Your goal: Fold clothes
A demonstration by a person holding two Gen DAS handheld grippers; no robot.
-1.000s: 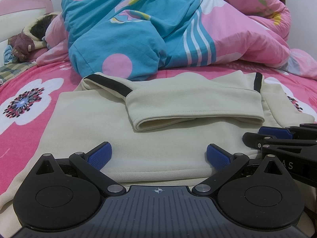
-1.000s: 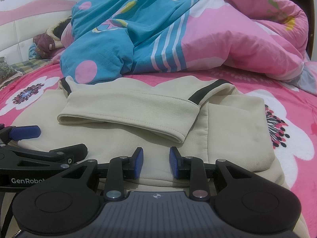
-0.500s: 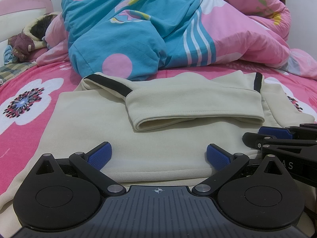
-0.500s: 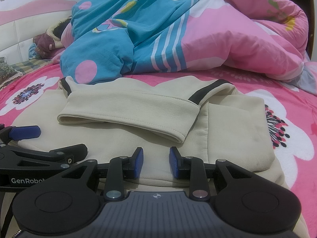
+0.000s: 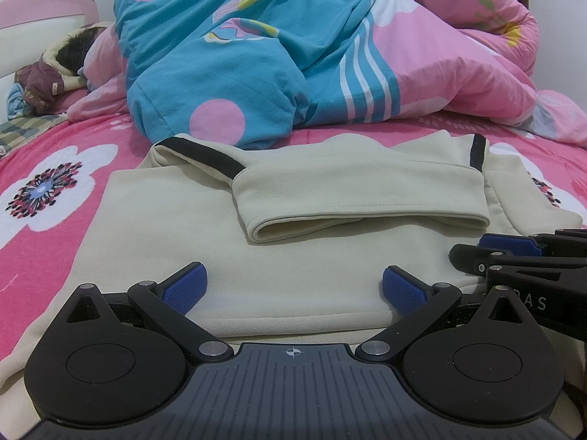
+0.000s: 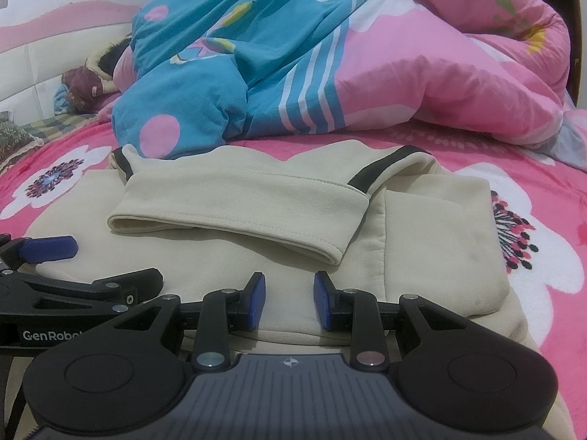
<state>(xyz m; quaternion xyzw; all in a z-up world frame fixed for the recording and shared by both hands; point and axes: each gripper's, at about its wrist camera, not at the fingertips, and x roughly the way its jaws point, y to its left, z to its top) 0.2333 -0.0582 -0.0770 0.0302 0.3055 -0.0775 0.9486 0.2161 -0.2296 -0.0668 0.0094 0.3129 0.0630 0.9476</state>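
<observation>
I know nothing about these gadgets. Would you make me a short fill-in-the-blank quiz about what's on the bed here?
1. The cream sweatshirt lies on a pink bedsheet printed with white ____.
2. Each sleeve folded across it has a ____ stripe.
3. The left gripper has its jaws spread ____ than the right gripper.
4. The pads on the fingers are ____.

Missing words: flowers; black; wider; blue
</observation>
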